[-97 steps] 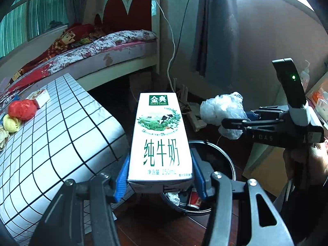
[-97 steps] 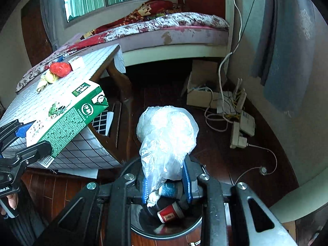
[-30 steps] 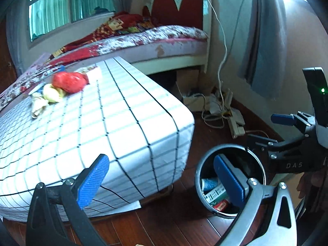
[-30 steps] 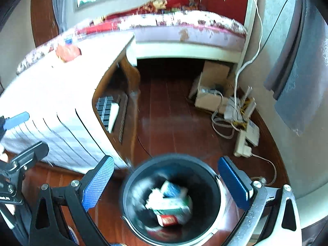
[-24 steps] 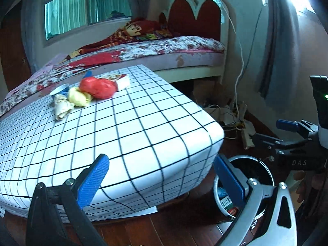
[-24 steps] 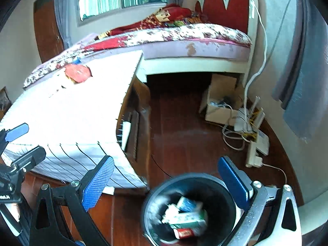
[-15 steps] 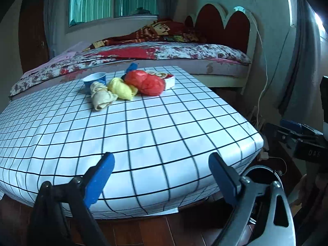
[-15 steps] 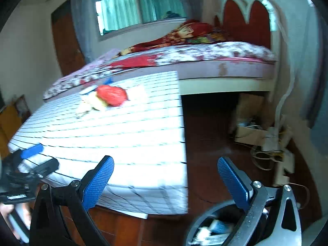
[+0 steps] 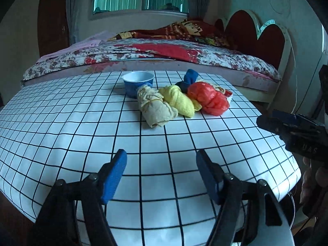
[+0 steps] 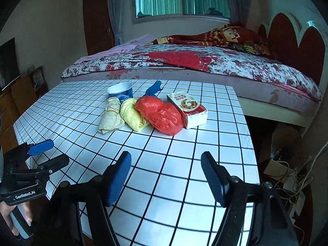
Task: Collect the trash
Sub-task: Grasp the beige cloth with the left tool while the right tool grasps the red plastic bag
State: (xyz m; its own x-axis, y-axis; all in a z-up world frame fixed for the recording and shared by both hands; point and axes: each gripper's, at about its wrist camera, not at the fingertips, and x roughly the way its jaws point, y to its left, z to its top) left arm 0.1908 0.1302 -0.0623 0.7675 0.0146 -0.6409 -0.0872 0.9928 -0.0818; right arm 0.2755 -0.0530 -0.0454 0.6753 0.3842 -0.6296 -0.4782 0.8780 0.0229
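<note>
Trash lies in a cluster on the white grid-cloth table (image 9: 86,127): a blue paper cup (image 9: 138,83), a beige wad (image 9: 155,108), a yellow wad (image 9: 180,100), a red plastic bag (image 9: 209,99) and a small carton (image 10: 189,108). The same pile shows in the right wrist view, with the red bag (image 10: 162,115) in front. My left gripper (image 9: 162,174) is open and empty over the near table edge. My right gripper (image 10: 166,174) is open and empty, to the right of the left one.
A bed (image 9: 155,51) with a red heart headboard (image 9: 264,39) stands behind the table. The rim of the bin (image 9: 292,207) shows at the table's right corner. Cables and a cardboard box (image 10: 287,174) lie on the floor to the right.
Both grippers dropped the milk carton and the plastic bag into the bin, then swung up and left from the bin to face the table top. Both now stand open and empty.
</note>
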